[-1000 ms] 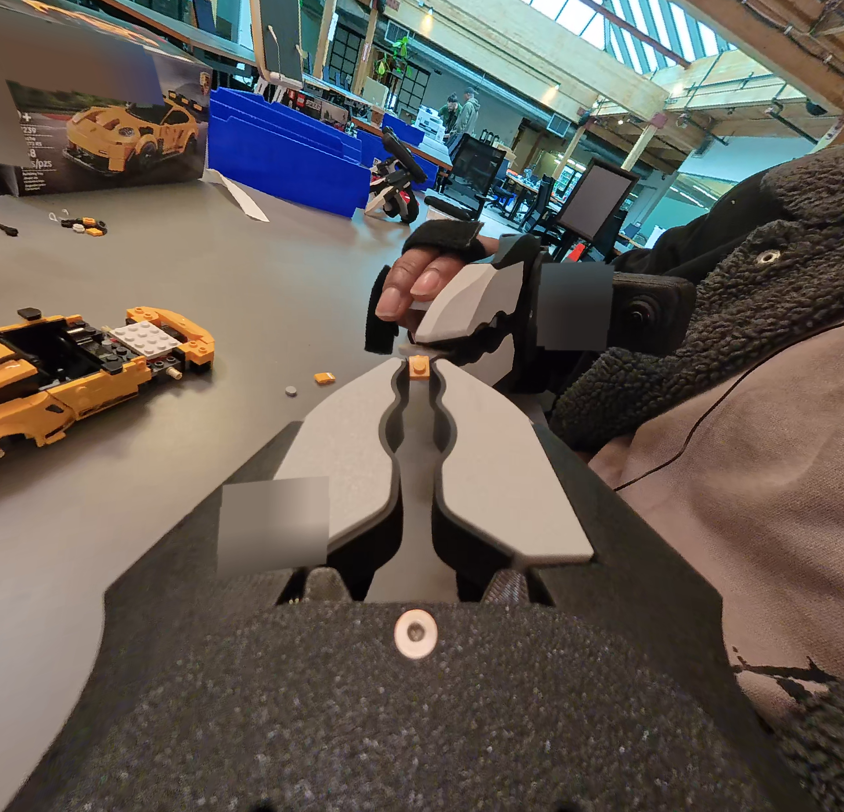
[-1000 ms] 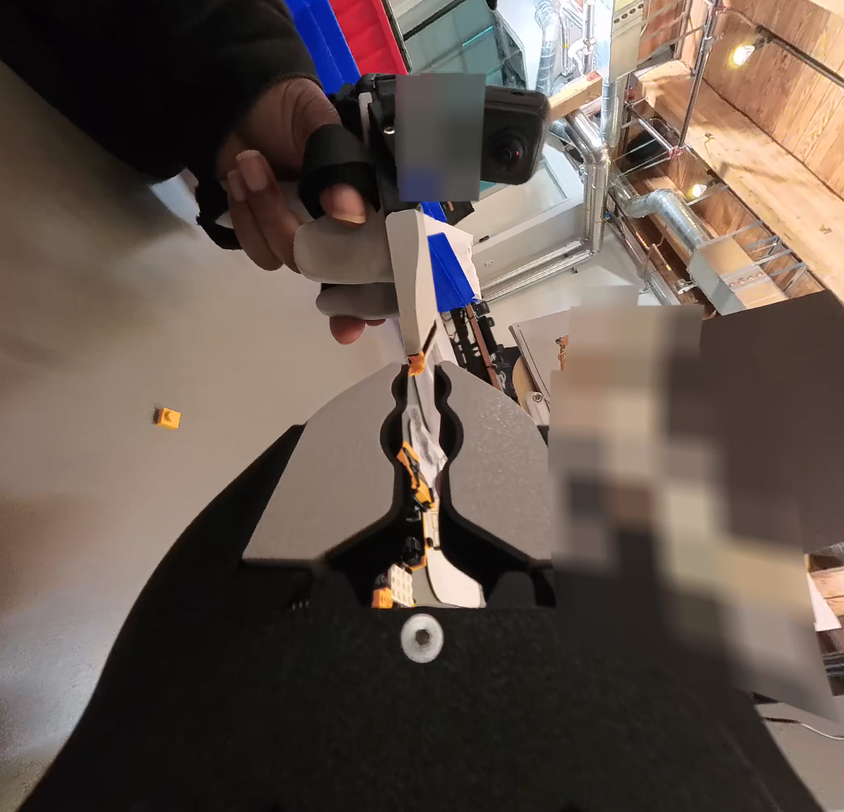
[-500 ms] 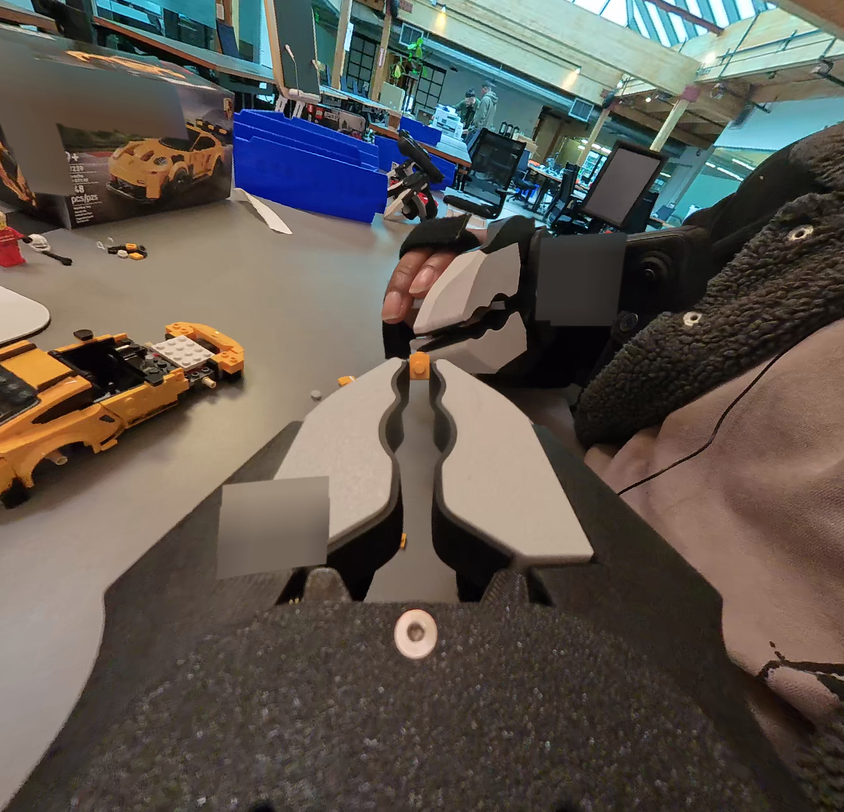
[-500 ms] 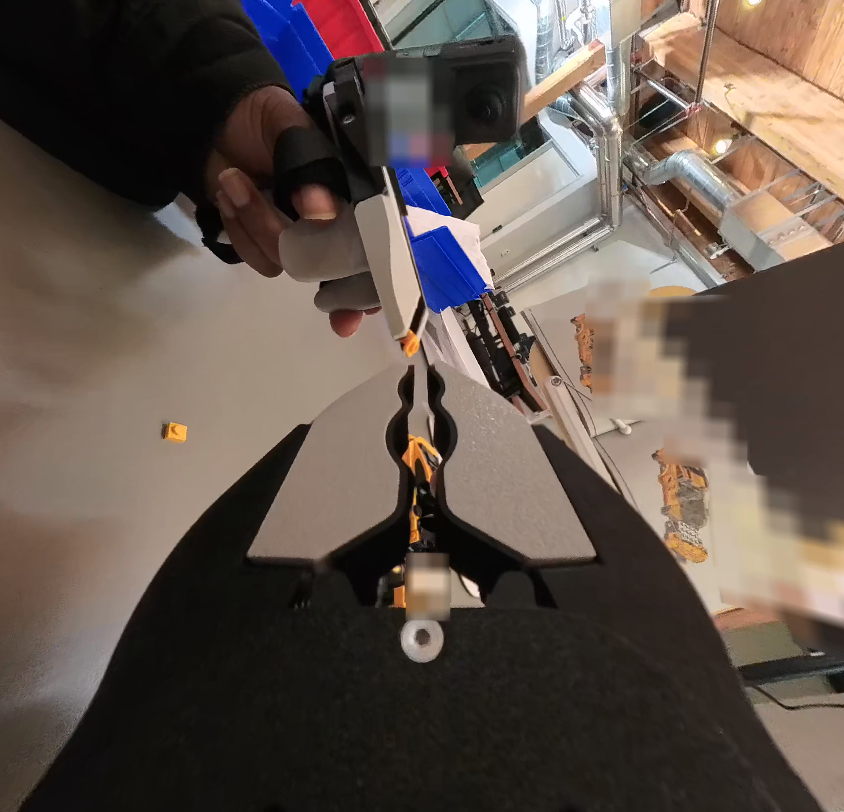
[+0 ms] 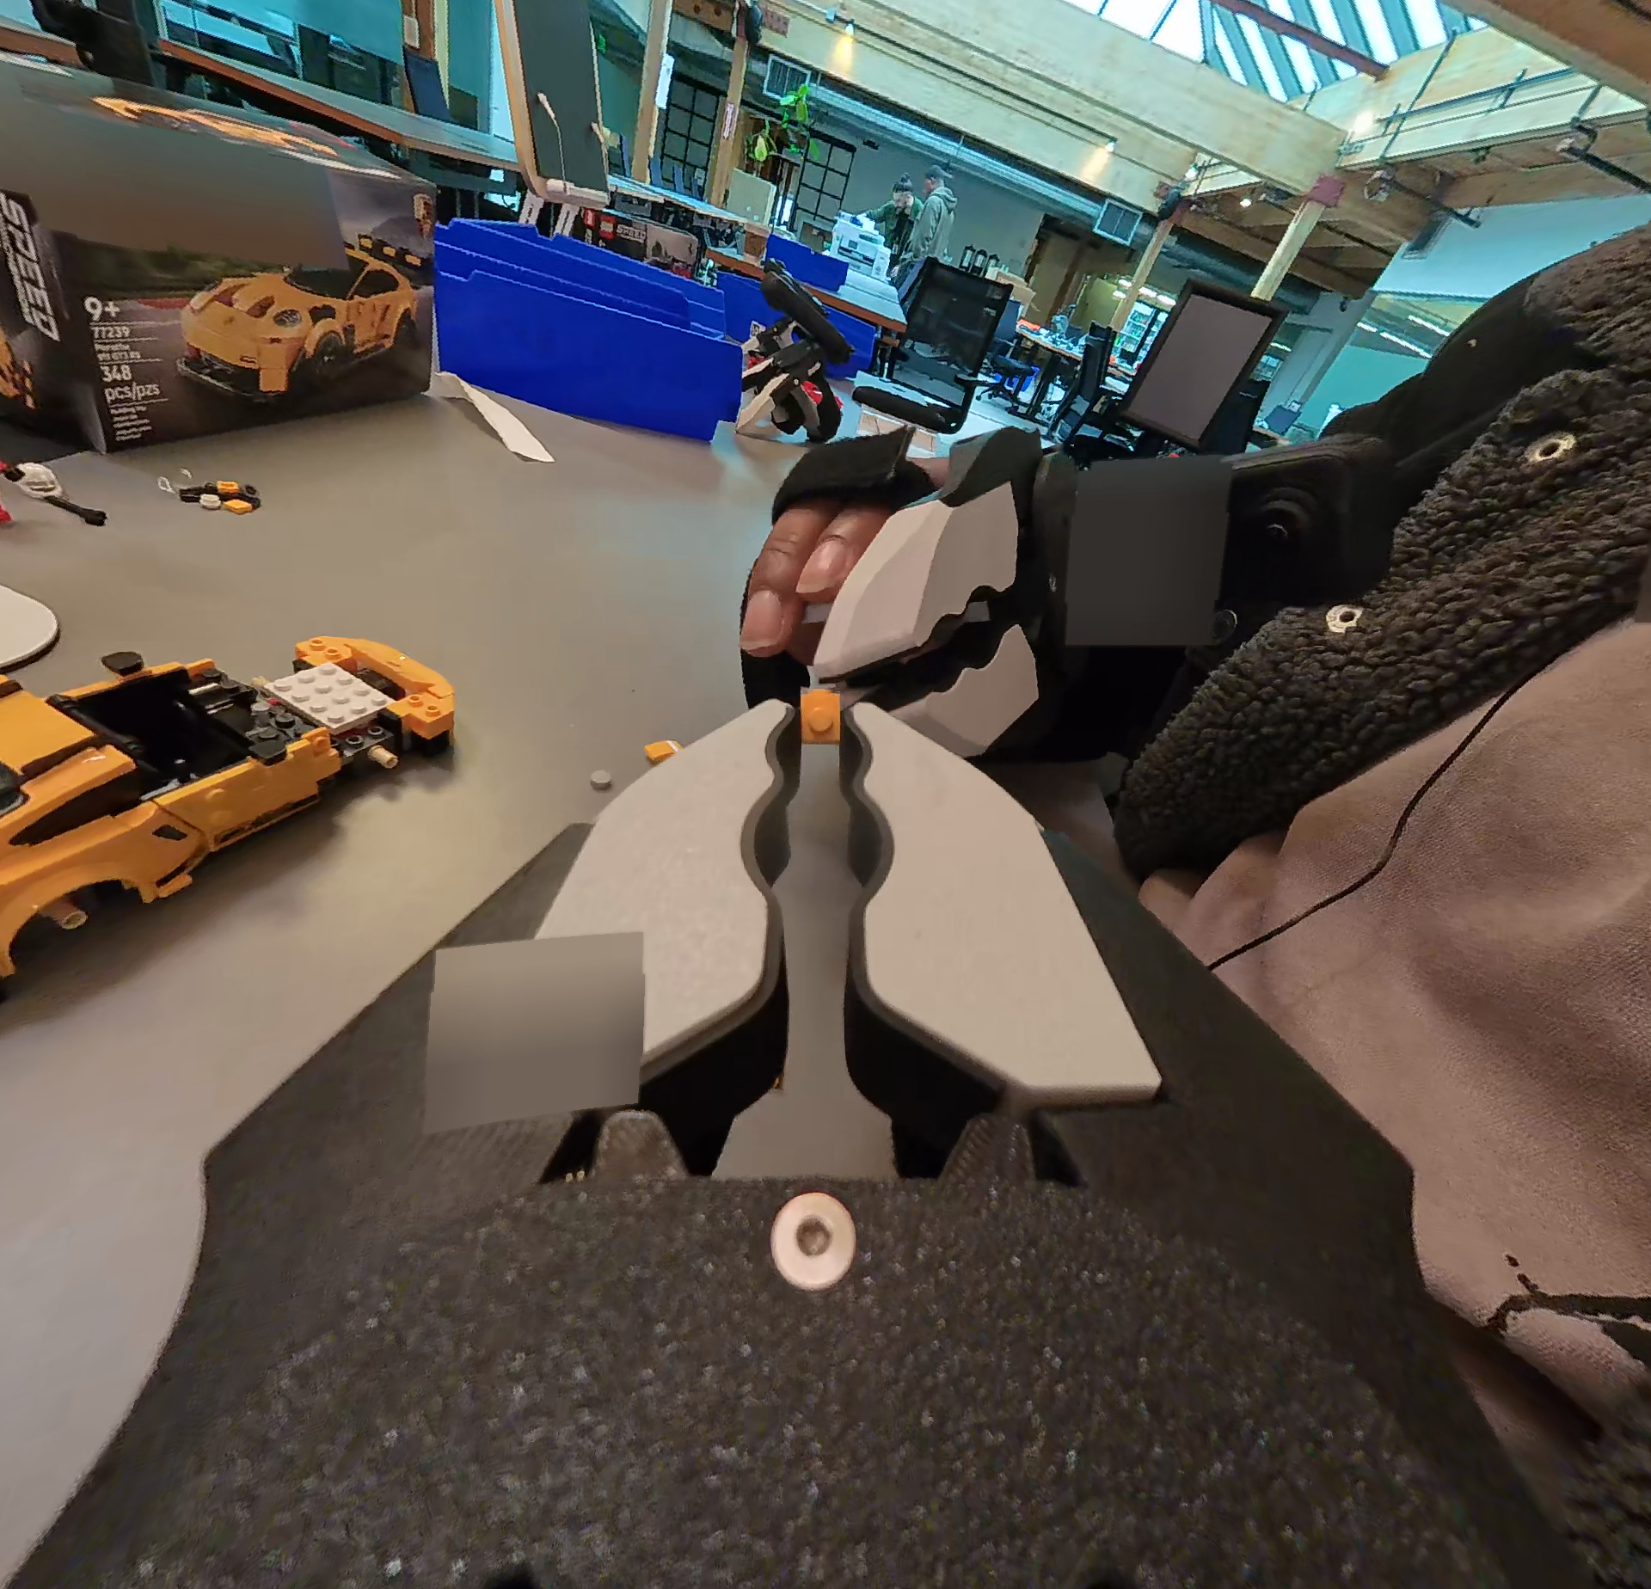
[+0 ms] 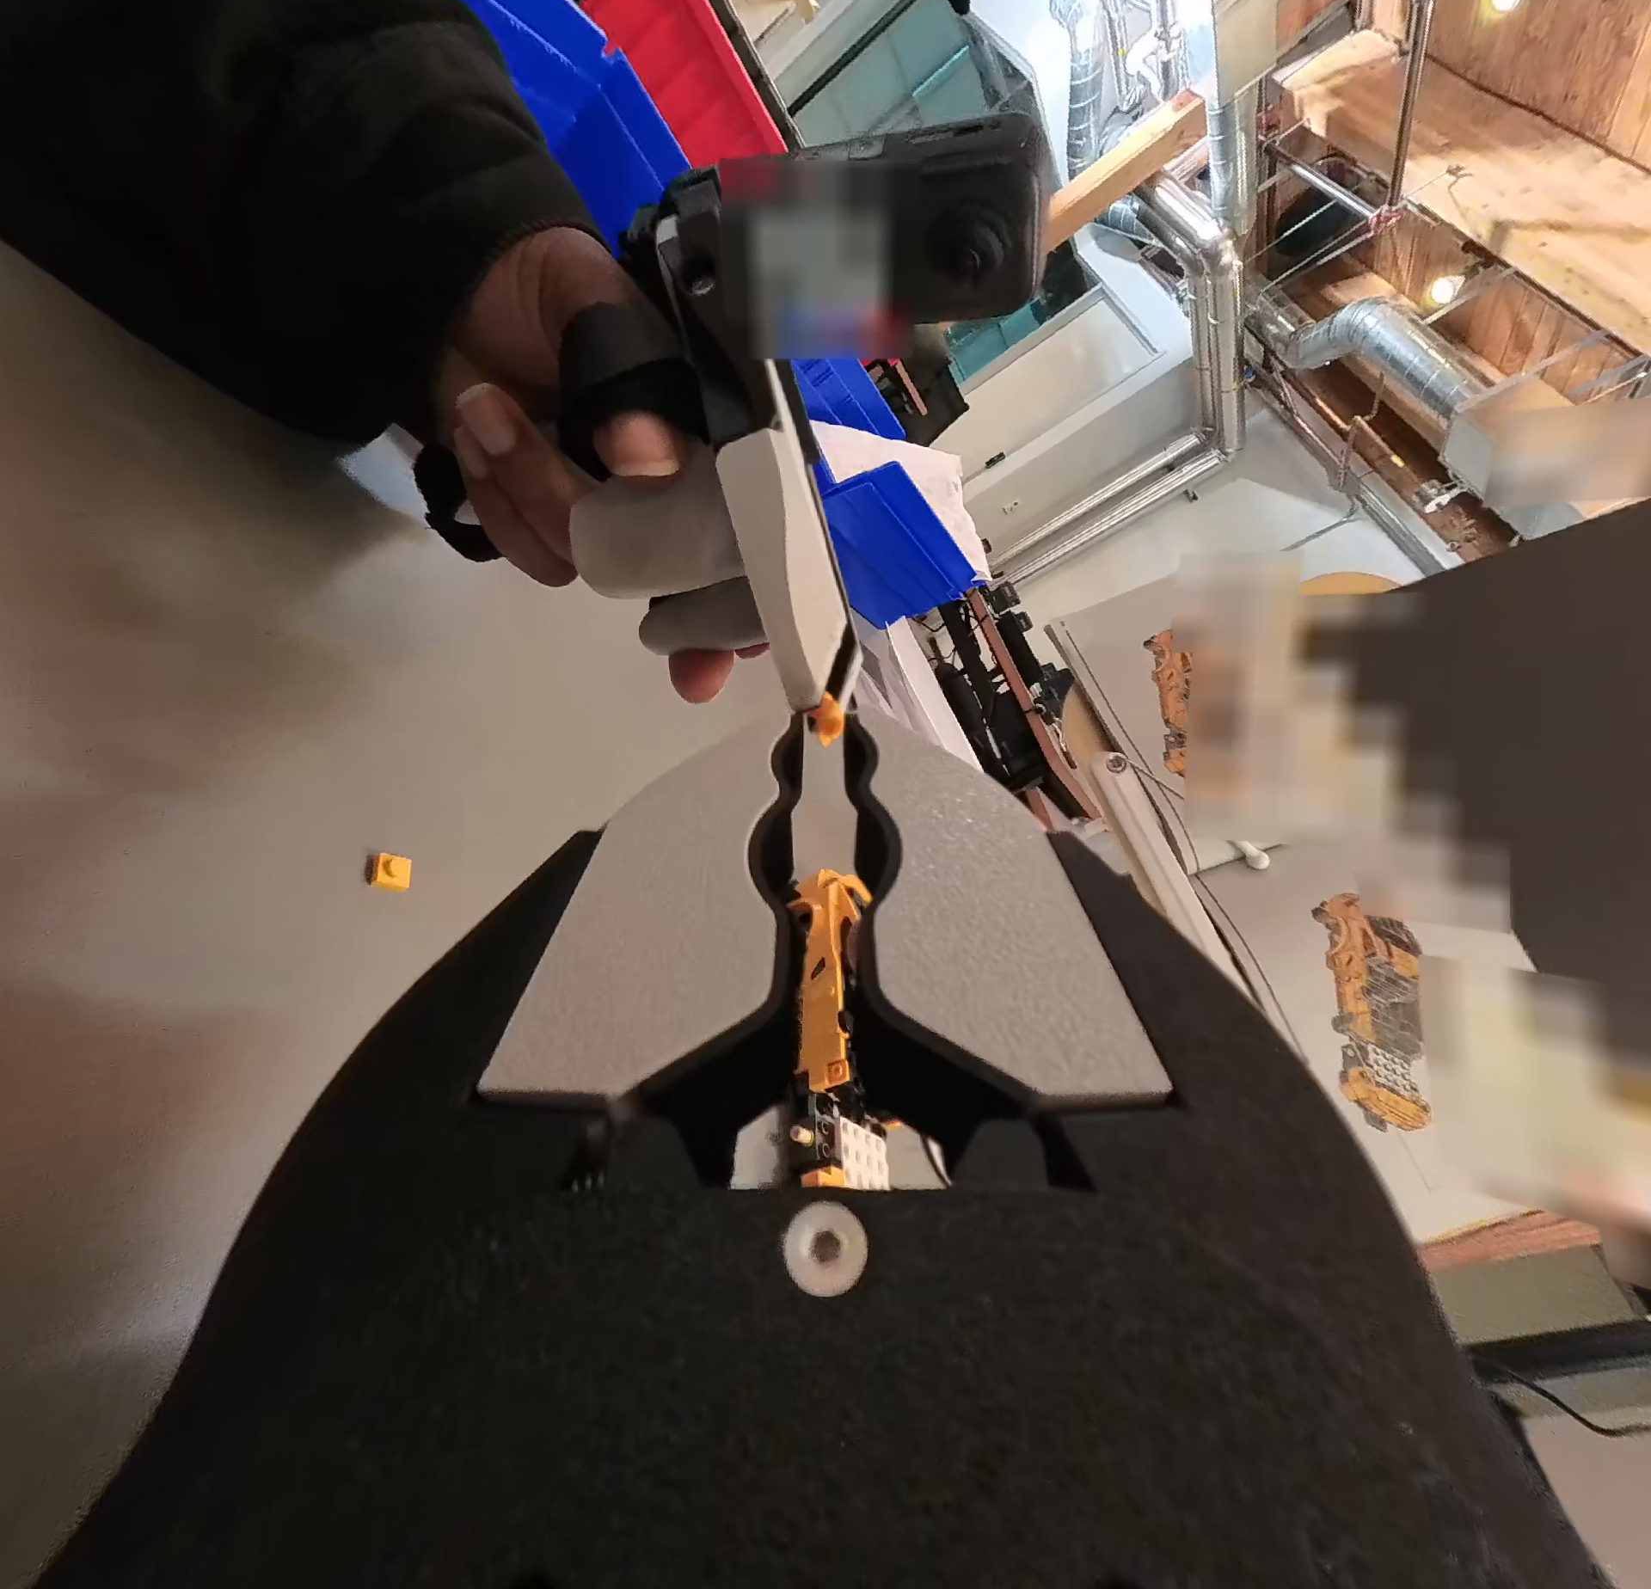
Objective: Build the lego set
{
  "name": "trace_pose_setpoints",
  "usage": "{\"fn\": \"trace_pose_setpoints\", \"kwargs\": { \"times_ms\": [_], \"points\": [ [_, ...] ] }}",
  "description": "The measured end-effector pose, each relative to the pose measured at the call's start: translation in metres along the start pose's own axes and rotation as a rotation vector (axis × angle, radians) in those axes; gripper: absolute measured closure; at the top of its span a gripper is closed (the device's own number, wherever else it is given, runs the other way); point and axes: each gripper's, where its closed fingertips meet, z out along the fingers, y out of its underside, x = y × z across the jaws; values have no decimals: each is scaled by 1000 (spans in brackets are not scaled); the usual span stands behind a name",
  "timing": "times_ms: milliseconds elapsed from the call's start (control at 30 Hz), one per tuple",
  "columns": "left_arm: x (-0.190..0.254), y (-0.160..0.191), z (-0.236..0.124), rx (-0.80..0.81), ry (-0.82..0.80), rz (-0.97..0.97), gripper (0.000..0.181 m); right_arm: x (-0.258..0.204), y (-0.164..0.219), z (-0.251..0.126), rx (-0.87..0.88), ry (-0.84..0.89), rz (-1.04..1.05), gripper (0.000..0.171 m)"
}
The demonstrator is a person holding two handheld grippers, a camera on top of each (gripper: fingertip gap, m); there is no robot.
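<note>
A tiny orange one-stud plate [image 5: 819, 729] sits pinched at the tips of the left claw [image 5: 819, 724], stud facing up. Down on the grey counter [image 5: 554, 563], the half-built yellow Lego sports car [image 5: 179, 769] rests upright, cabin open, a pale grey studded plate [image 5: 326, 696] on its black rear section. A loose orange piece [image 5: 659, 749] lies nearby.

Left gripper [image 5: 819, 729], fingers nearly closed, meets tip-to-tip the right gripper [image 6: 820, 736], which is likewise narrowed; each is gripped by a strapped hand [image 6: 554, 438].
</note>
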Motion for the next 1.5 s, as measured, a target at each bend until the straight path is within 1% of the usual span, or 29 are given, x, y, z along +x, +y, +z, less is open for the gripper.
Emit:
{"fn": "trace_pose_setpoints", "kwargs": {
  "times_ms": [133, 233, 300, 400, 533, 633, 733, 833, 967, 1133, 1233, 1367, 1433, 1500],
  "points": [
    [0, 0, 0, -1, -7, -19, 173, 1, 1, 0, -6, 11, 10, 167],
    [2, -1, 0, -1, 2, -23, 173, 3, -1, -2, 21, -21, 121, 168],
    [7, -2, 0, -1, 30, -3, 172, 6, -3, -5, 69, -82, 299, 170],
    [17, -6, -1, 18, 74, 35, 167, 9, -8, -12, 167, -234, 617, 170],
    [18, -5, -1, 10, 48, 114, 166, 7, -15, -18, 267, -420, 943, 170],
    [25, -8, -1, 23, 31, 238, 166, 5, -21, -22, 320, -569, 1173, 171],
    [33, -6, 0, 10, 23, 347, 167, 7, -30, -28, 389, -698, 1335, 171],
    [40, -7, 2, 14, 16, 421, 168, 0, -34, -31, 394, -804, 1396, 171],
    [48, -7, 4, 14, 13, 498, 171, -2, -37, -34, 424, -890, 1483, 171],
    [54, -3, 6, -2, 31, 539, 172, -8, -39, -37, 421, -1004, 1557, 170],
    [58, 0, 8, -10, 43, 553, 173, -11, -40, -39, 421, -1041, 1575, 170],
    [53, -1, 7, -25, 4, 555, 174, -8, -36, -35, 412, -1000, 1587, 169],
    [44, -1, 5, -47, -38, 540, 174, -5, -29, -30, 381, -935, 1566, 167],
    [31, 2, 1, -95, -96, 518, 173, 1, -20, -29, 351, -840, 1486, 165]
  ]
}}
